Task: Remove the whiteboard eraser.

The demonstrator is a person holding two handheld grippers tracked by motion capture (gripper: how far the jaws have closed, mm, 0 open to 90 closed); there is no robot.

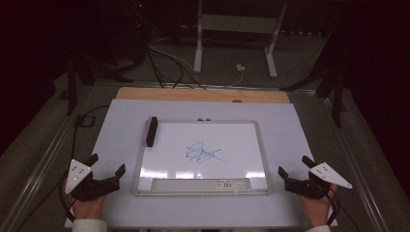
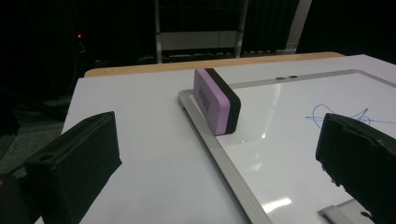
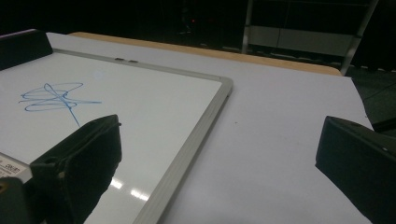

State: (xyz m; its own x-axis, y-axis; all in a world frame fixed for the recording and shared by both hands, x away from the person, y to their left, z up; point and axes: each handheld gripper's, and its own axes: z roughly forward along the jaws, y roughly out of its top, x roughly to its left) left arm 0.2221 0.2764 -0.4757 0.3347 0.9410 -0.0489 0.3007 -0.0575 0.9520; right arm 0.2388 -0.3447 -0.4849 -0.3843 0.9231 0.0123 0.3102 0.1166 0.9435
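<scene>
Bench [image 1: 111, 145] lit, room dark. Both your claws, left [image 1: 107, 168] and right [image 1: 293, 165], are released, empty. Eraser [image 1: 151, 131] stands on edge at upper left; a clumsy grab could tip it.

Setting: lab / recording rig, dim room, no home or shop fittings. Evidence: white table [image 1: 121, 125] w/ wooden edge at far side, lit from above, surroundings dark. Bare grey floor [image 1: 43, 121] w/ loose black and white cables [image 1: 167, 60] trailing behind table. White metal stand frame [image 1: 234, 29] at back, dark tripod-type legs [image 1: 77, 72] either side. Small red indicator light [image 2: 79, 36] glowing on equipment in background.
</scene>
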